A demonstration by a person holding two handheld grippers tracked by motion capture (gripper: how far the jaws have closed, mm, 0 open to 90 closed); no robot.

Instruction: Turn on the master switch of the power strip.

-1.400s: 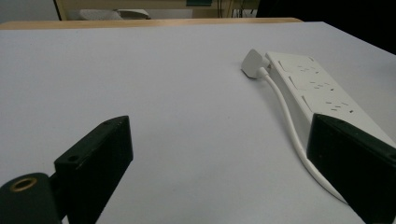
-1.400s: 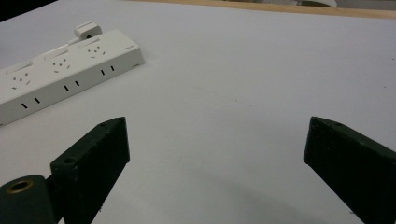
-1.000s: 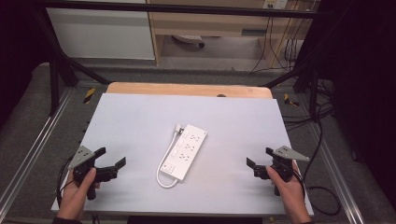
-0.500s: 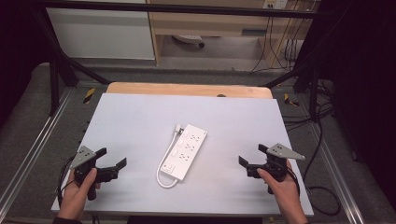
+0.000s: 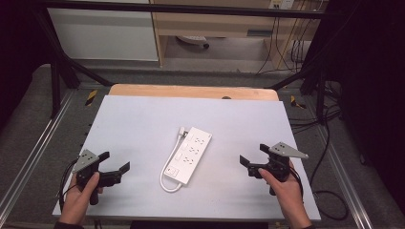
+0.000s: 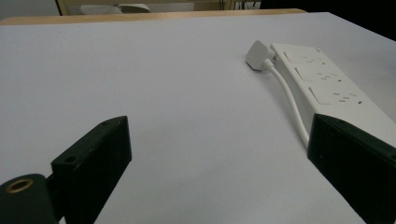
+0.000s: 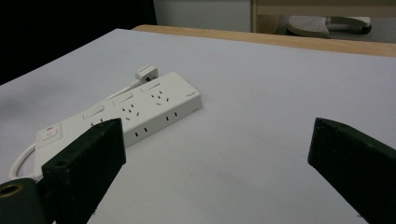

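A white power strip [image 5: 191, 155] lies slantwise in the middle of the white table top [image 5: 143, 119]. Its thin white cable [image 5: 167, 179] loops round the near end, and the plug [image 5: 182, 130] rests by the far end. My left gripper [image 5: 114, 161] is open near the front left corner, held by a hand, with nothing between its jaws. In the left gripper view the left gripper [image 6: 217, 140] faces bare table, with the strip [image 6: 327, 88] to its right. My right gripper [image 5: 253, 154] is open, just right of the strip. In the right gripper view the strip [image 7: 135, 114] lies ahead of the right gripper [image 7: 217, 140], to the left.
A wooden table edge [image 5: 191, 90] runs along the back. Metal frame rails [image 5: 28, 157] flank both sides. Loose cables [image 5: 329, 143] lie on the floor at the right, and a white cabinet [image 5: 102, 33] stands behind the table.
My right gripper has moved a little left, toward the power strip. The left gripper and the strip have stayed where they were.
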